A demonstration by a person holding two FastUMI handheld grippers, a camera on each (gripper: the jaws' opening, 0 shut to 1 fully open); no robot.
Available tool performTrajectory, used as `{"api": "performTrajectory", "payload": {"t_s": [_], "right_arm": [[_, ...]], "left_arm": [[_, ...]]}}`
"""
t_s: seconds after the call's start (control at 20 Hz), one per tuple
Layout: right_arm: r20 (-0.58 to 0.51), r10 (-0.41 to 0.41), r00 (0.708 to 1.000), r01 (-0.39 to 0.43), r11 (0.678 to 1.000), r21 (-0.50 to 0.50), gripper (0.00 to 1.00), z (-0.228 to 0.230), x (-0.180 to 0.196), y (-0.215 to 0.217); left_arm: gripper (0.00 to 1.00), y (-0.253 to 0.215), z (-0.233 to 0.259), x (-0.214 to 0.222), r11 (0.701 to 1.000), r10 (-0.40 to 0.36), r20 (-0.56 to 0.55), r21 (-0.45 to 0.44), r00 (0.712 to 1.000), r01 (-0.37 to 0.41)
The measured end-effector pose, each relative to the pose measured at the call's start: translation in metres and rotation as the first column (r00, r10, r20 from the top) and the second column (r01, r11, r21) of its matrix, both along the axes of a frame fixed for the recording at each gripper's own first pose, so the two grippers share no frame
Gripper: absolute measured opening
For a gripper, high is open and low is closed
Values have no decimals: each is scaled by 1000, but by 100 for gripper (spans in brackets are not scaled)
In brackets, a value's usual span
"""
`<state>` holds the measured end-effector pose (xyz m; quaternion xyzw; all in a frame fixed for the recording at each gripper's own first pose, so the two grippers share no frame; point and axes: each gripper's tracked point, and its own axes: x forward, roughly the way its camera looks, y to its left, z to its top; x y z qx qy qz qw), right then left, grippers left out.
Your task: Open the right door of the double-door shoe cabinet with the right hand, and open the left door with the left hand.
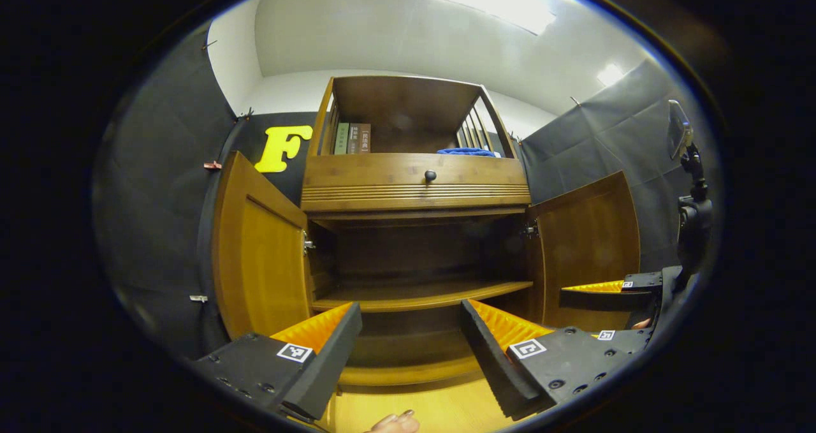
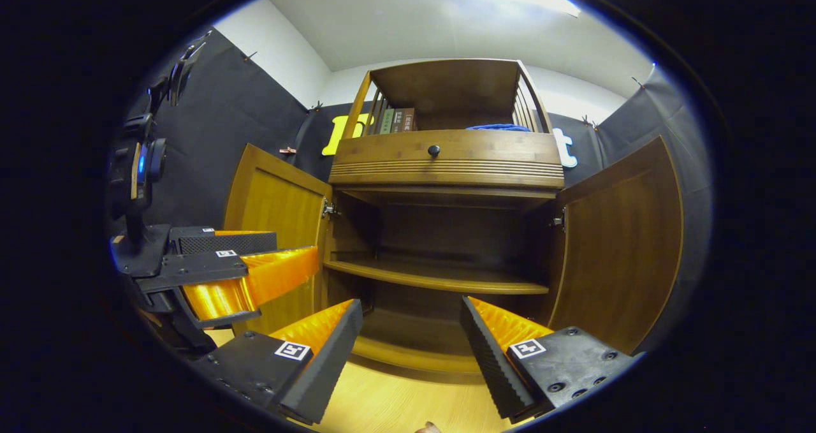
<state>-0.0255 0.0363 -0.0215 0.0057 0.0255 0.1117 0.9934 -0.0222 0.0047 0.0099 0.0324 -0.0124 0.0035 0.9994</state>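
Honey-brown wood is filling both of your views: the shoe cabinet (image 1: pixel 414 184) is standing straight ahead of you with both doors swung wide. The left door (image 1: pixel 258 254) is angling outward from the cabinet's left side, and the right door (image 1: pixel 586 248) is doing the same from its right side, each hanging on its hinge at the cabinet's front edge. Inside the cabinet, one bare shelf (image 1: pixel 421 296) is running across the opening, with a lower compartment under it.

You are holding the left gripper (image 1: pixel 411 331) in front of the cabinet's lower opening with its fingers spread wide and gripping nothing. You are holding the right gripper (image 2: pixel 411 331) in front of the same opening, fingers likewise wide apart and empty. In the left gripper view, the right gripper is showing low before the right door; in the right gripper view, the left gripper is sitting in front of the left door.

Above the cabinet's open compartment, a drawer front with a dark knob (image 1: pixel 430 175) is sitting closed. On the cabinet's top deck, several books (image 1: pixel 352 138) are standing at the left and a blue cloth (image 1: pixel 468 152) is lying toward the right.
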Motion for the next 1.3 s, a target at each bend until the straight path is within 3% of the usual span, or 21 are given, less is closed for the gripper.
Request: {"api": "performTrajectory", "payload": {"t_s": [0.25,0.7,0.95,1.0,1.15,1.2,1.25,1.3], "right_arm": [[20,-41,999,40,999,29,97,12,10,-12],[54,-4,999,3,1000,16,97,20,15,8],[67,-29,997,27,999,37,95,27,17,6],[71,-31,997,28,999,36,95,28,17,7],[86,-28,996,25,999,34,95,34,15,11],[86,-23,996,20,999,34,97,34,14,14],[87,-22,996,19,999,34,97,35,13,15],[87,-24,996,21,999,29,97,35,13,16]], "left_arm": [[99,5,-4,7,1000,11,-11,-7,1000,-11],[96,16,-6,9,1000,21,-19,-13,1000,-21],[99,16,-7,7,1000,9,-16,-10,1000,-9],[94,17,-7,7,1000,8,-16,-12,1000,-9],[99,21,-7,6,1000,13,-14,-21,1000,-13],[93,21,-7,6,1000,11,-14,-24,1000,-12],[99,22,-7,6,1000,9,-16,-27,1000,-10],[96,23,-7,6,1000,9,-16,-26,1000,-9]]}}
